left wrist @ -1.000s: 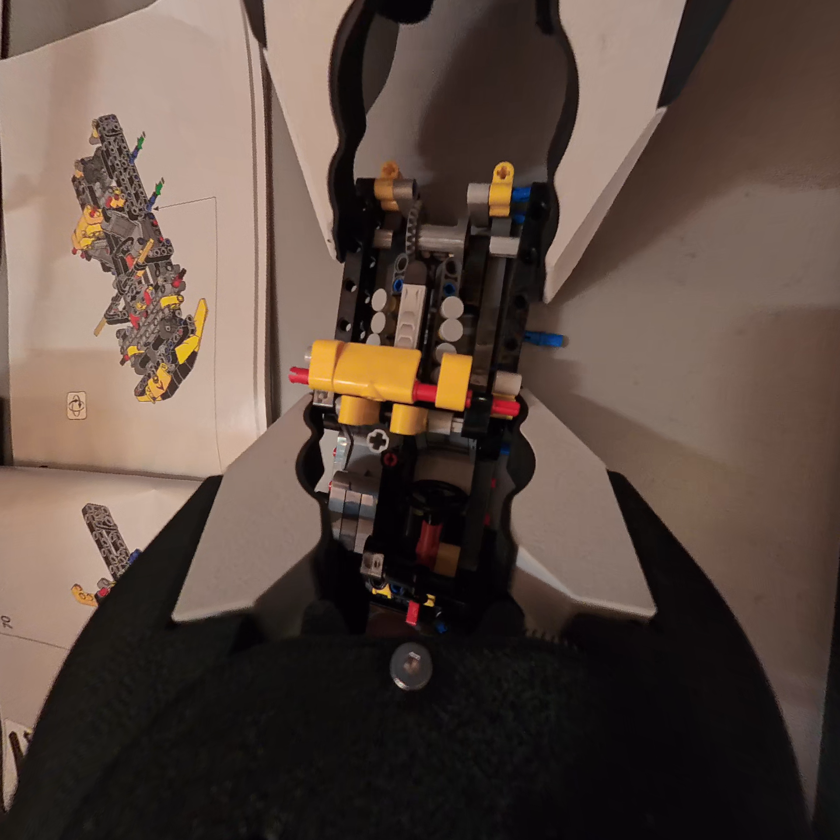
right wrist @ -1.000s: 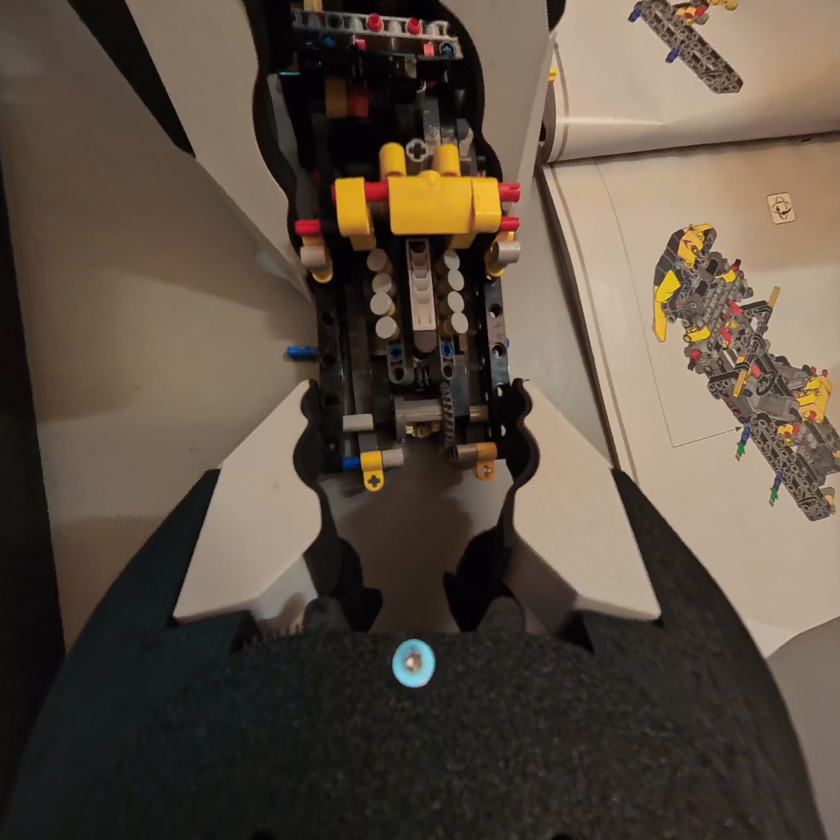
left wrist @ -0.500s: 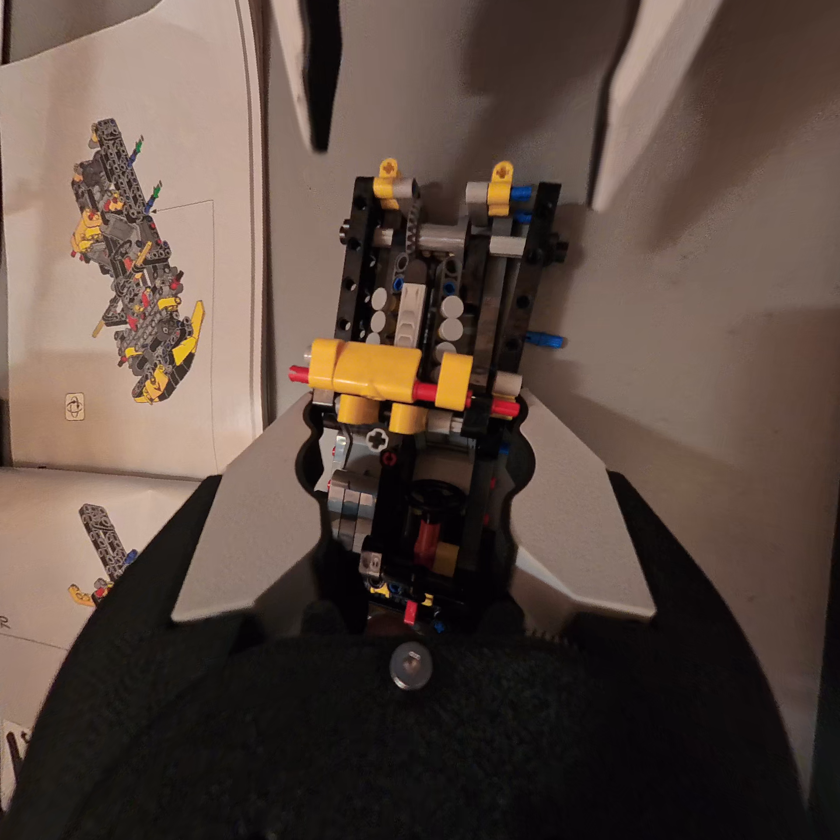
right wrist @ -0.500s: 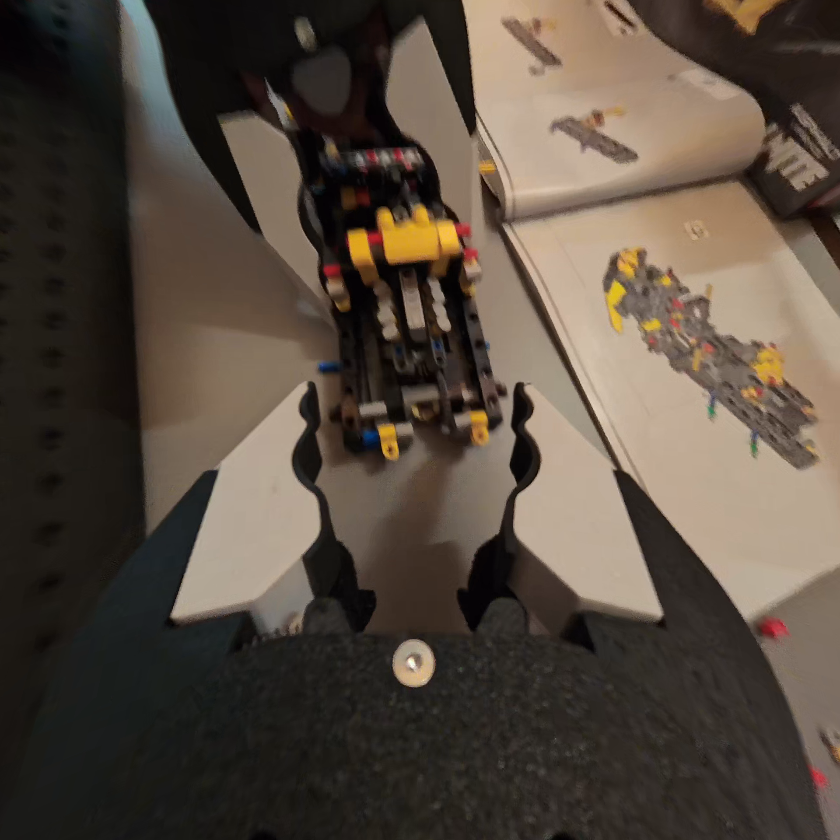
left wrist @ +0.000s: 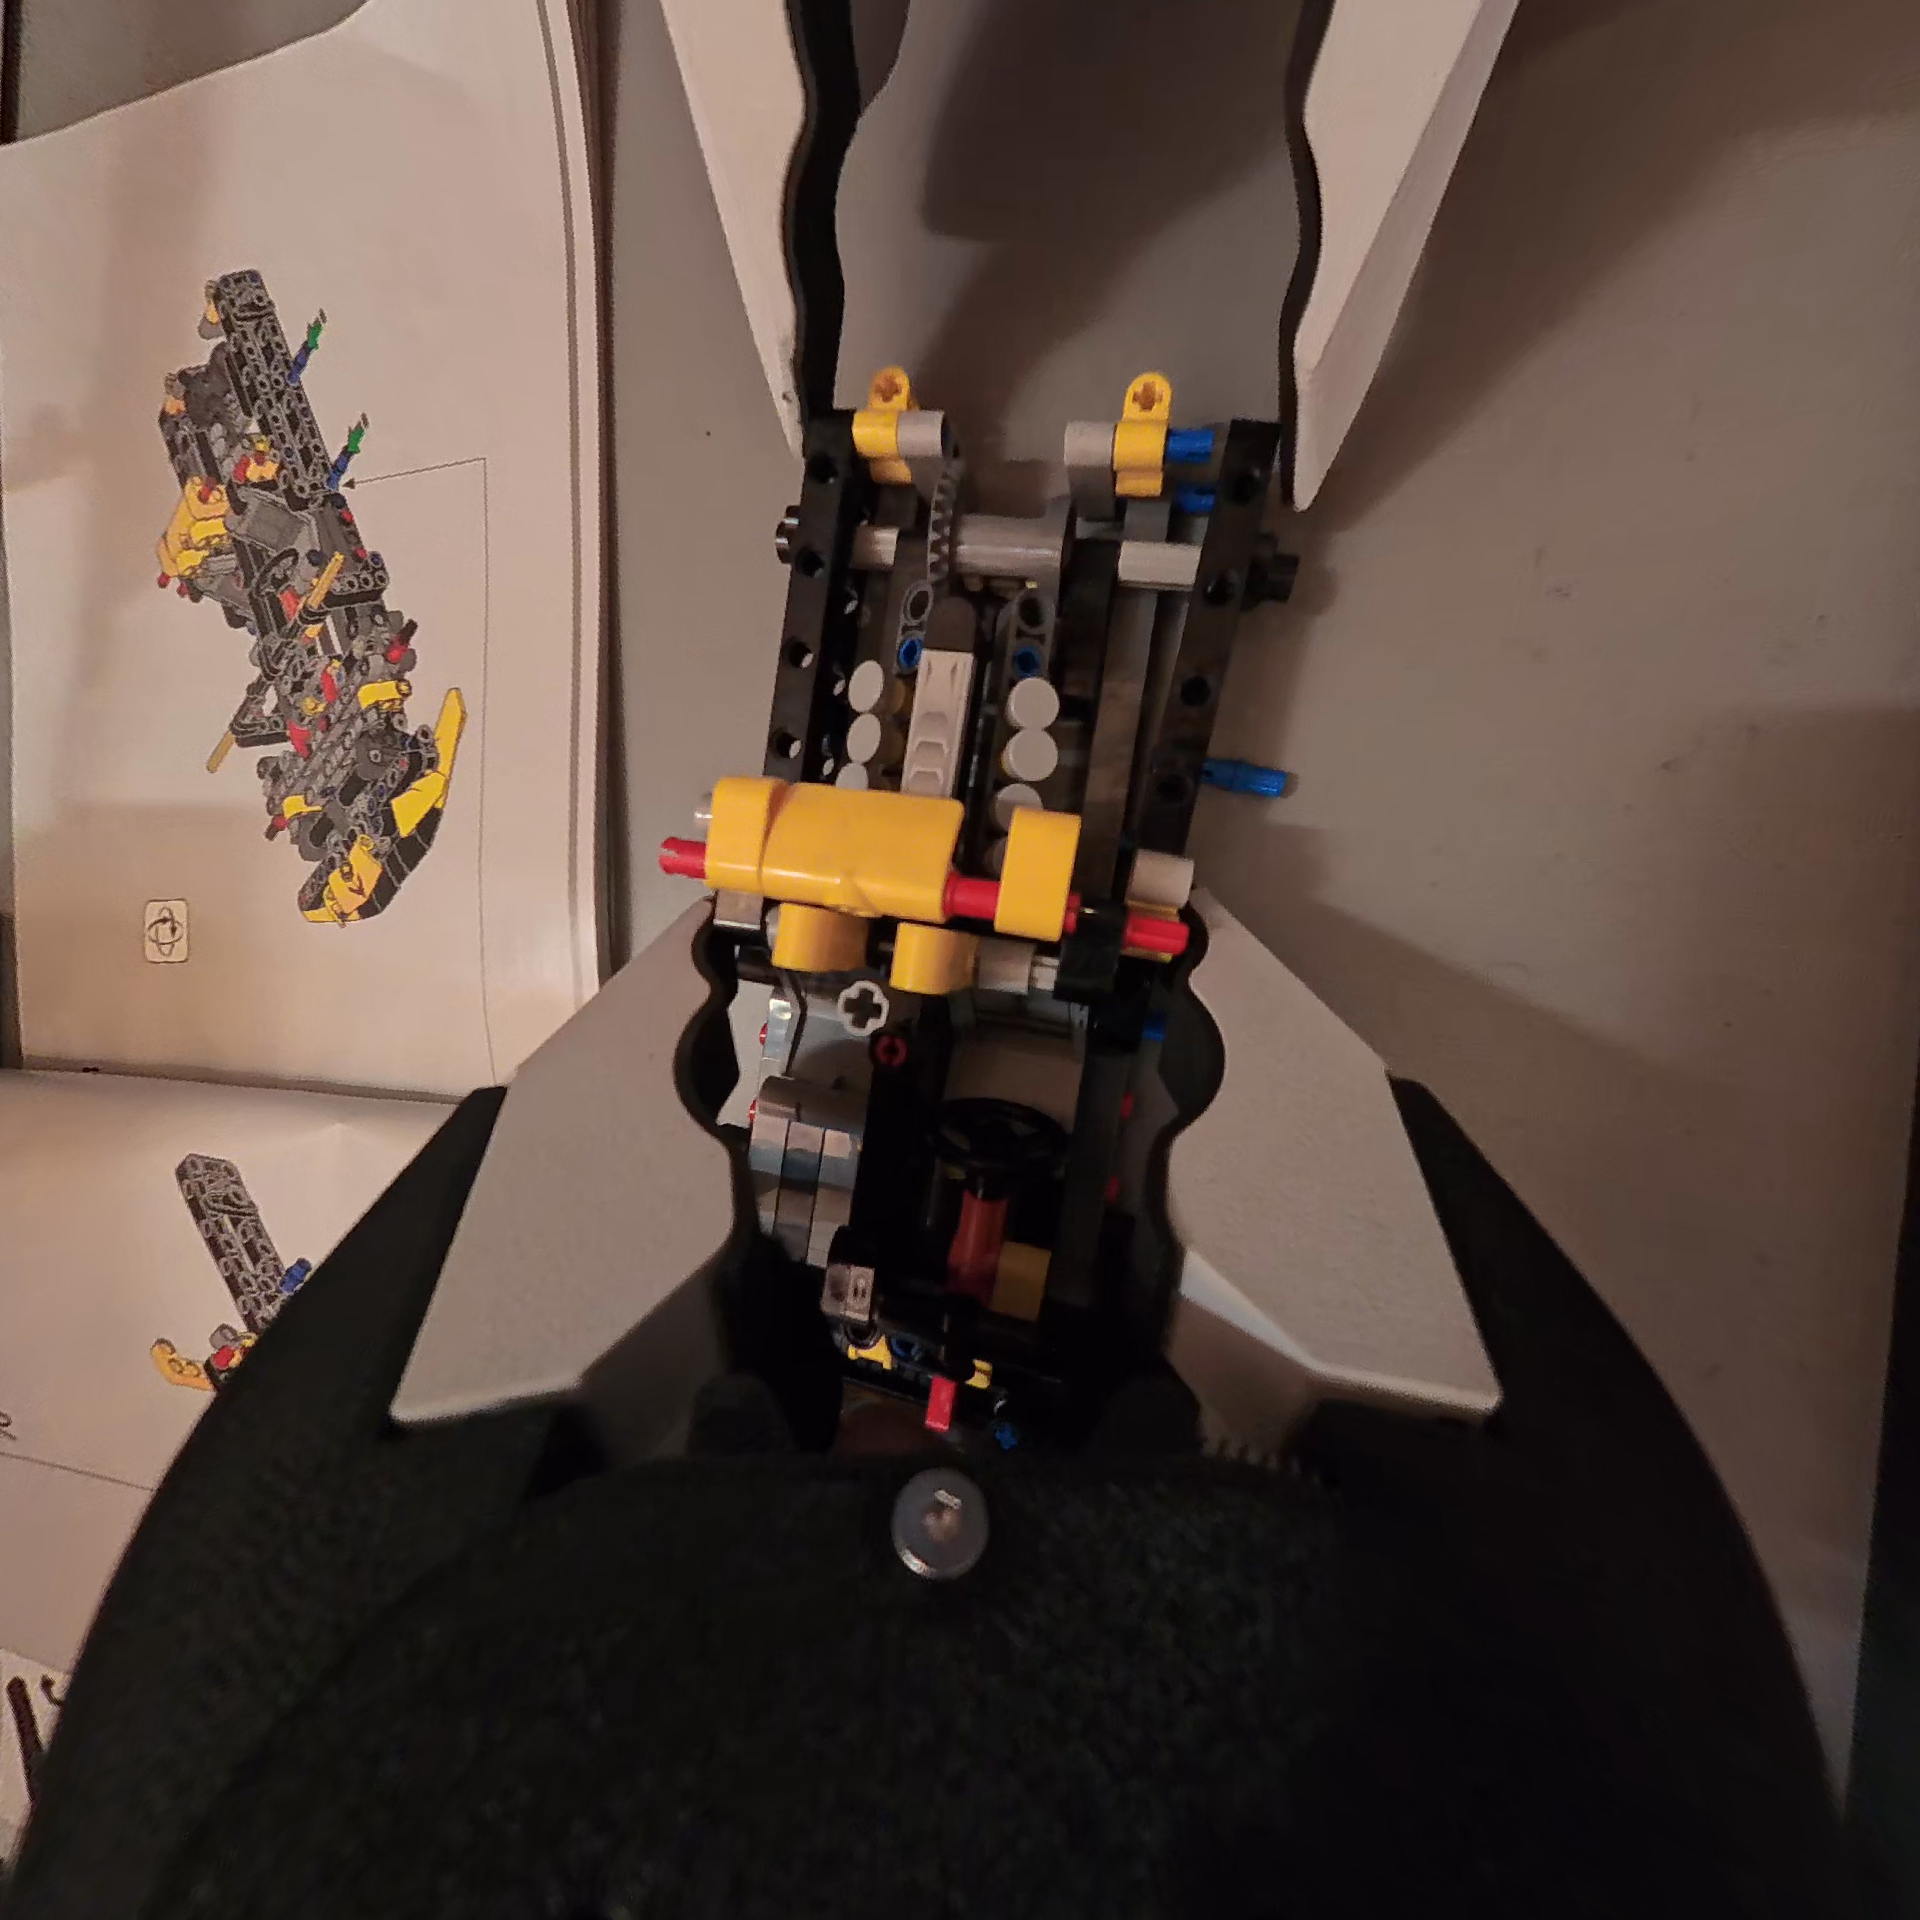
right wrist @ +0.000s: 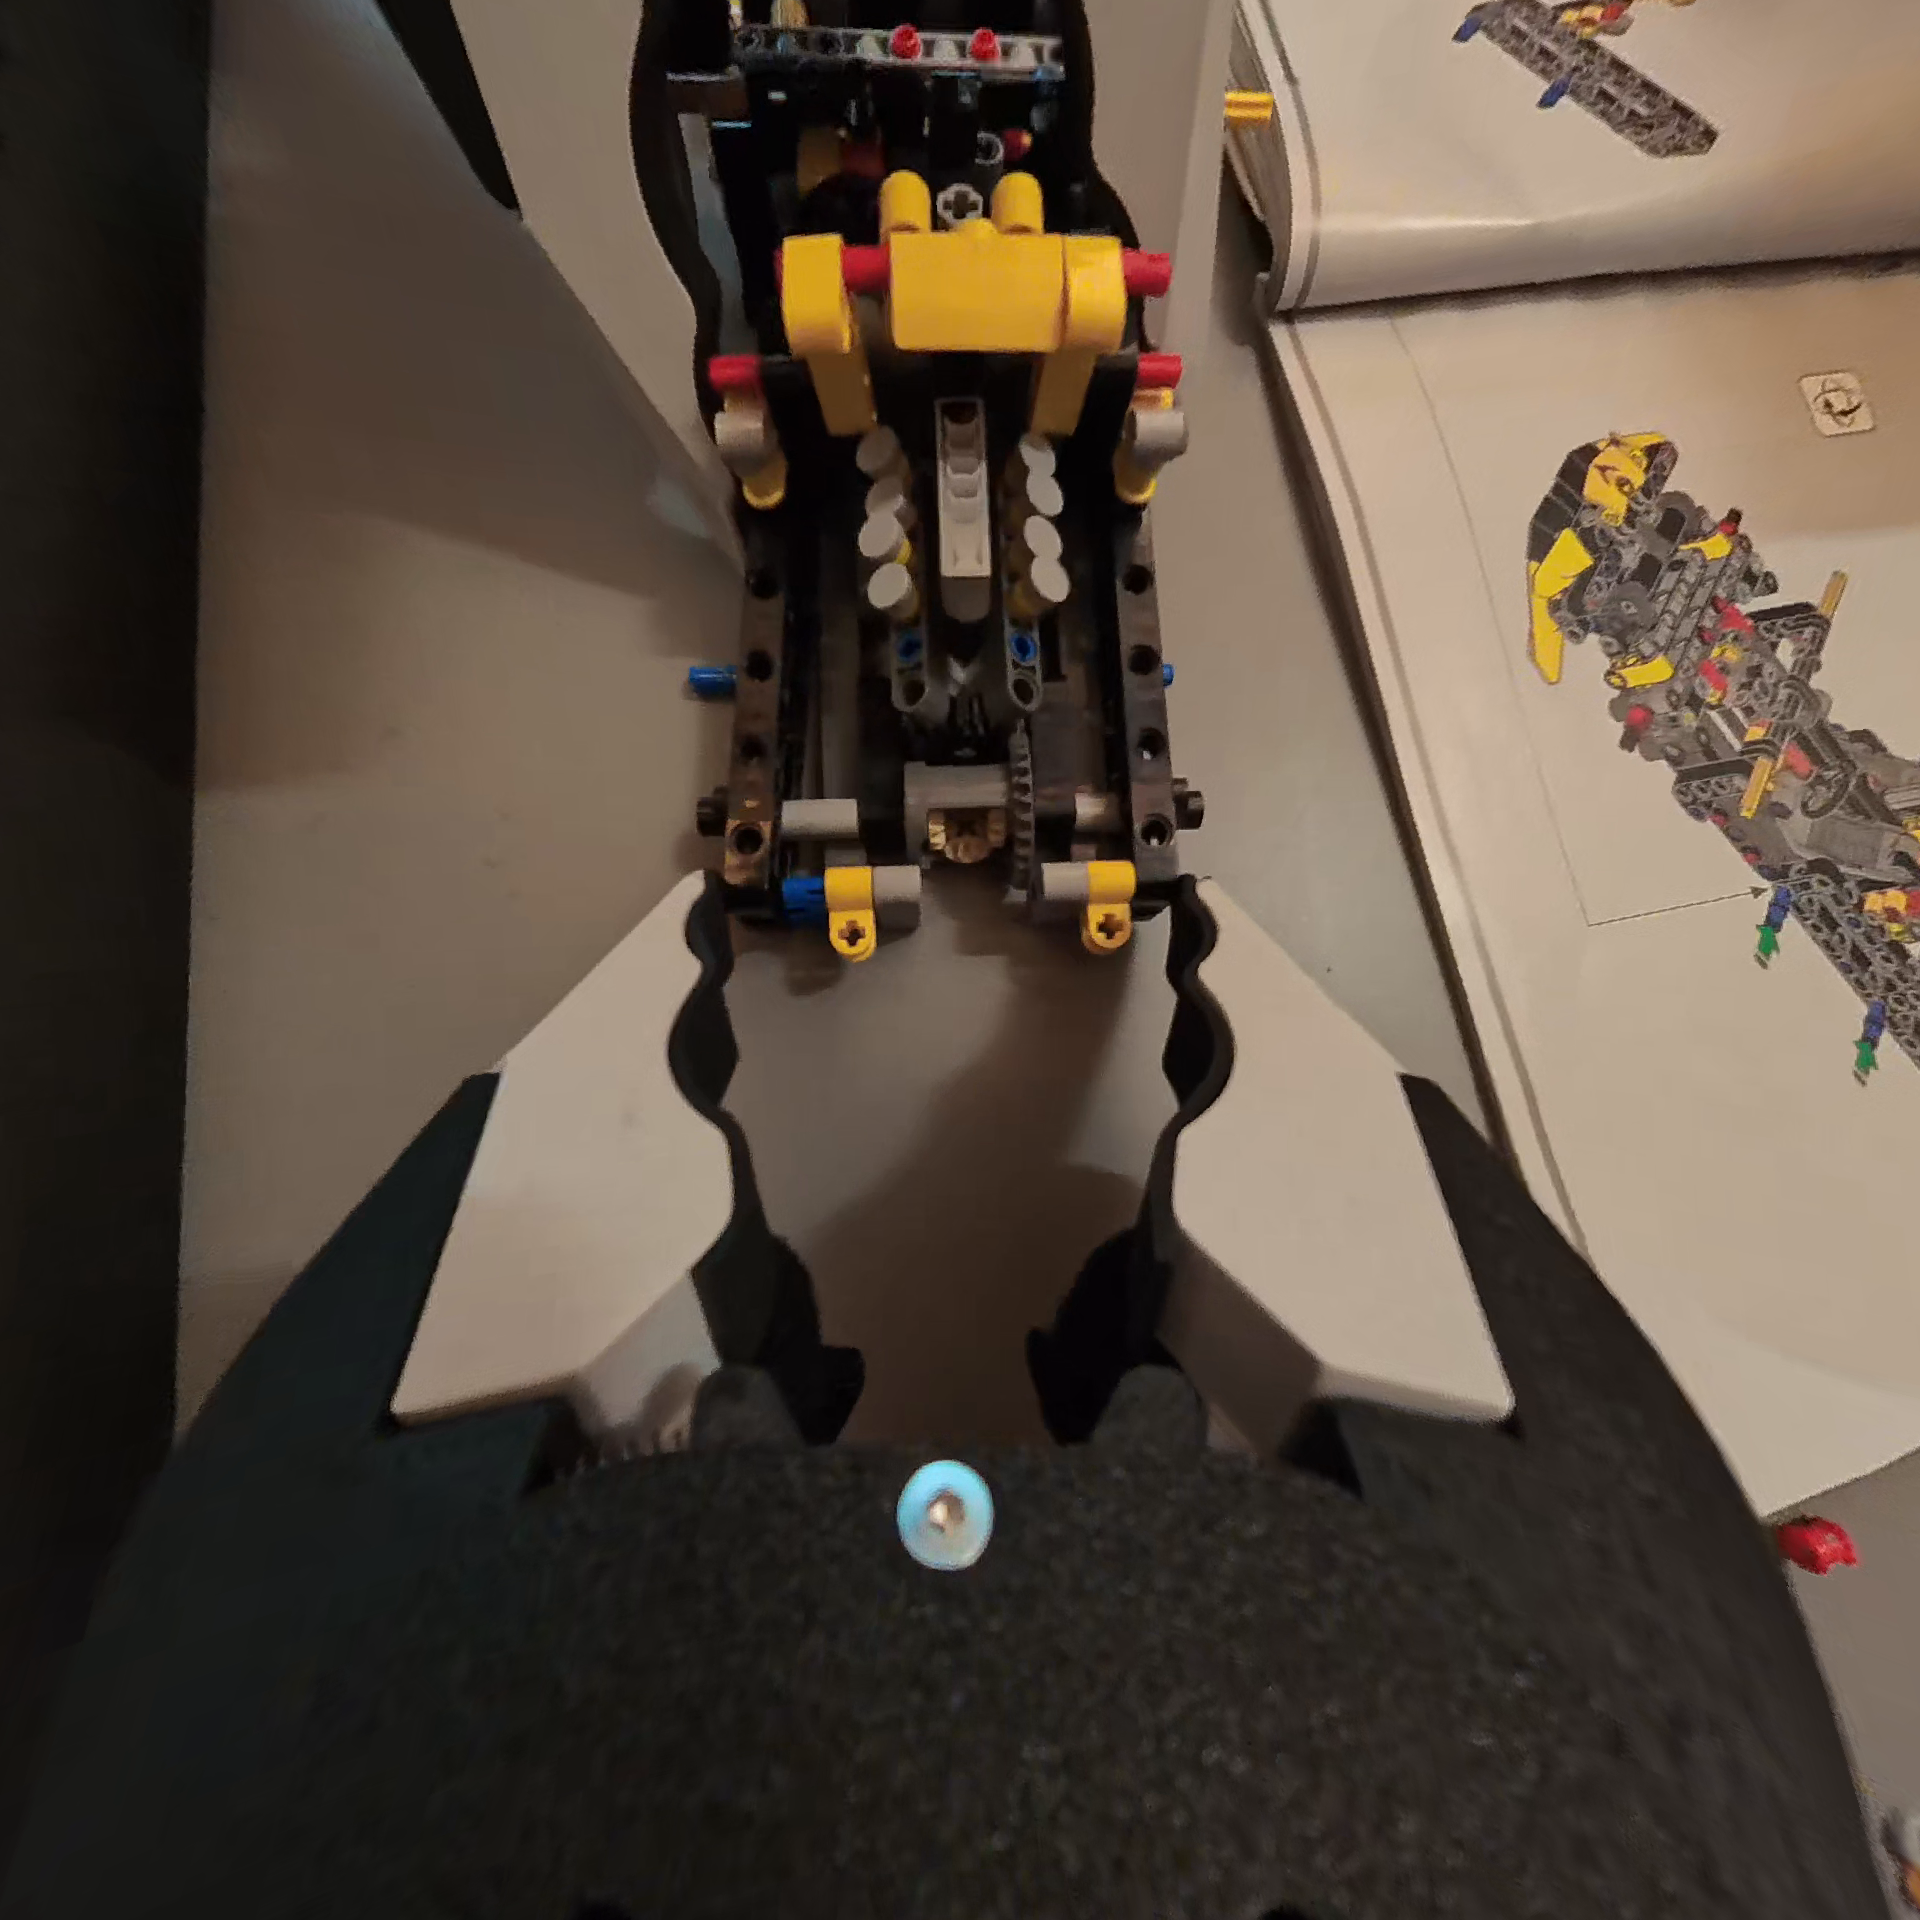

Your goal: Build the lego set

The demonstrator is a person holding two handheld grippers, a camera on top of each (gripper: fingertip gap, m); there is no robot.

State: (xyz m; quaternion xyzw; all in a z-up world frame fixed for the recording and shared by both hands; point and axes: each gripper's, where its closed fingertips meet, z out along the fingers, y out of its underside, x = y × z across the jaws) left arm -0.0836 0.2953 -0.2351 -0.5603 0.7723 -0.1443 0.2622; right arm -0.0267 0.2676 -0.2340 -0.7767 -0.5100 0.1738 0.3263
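Half-built lego model (left wrist: 966, 831) flat on the table (left wrist: 1558, 727), just right of the instruction booklet (left wrist: 291, 623). Near end clamped between left tongs (left wrist: 951, 1091); right tongs (right wrist: 951, 997) spread wide at far end, barely touching. Probably light, stiff yet fragile: best held by black side beams, never protruding pins.

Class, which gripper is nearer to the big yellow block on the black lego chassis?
Left. The left gripper clamps the black lego chassis with its fingertips right beside the big yellow block. The right gripper is open at the chassis's far end.
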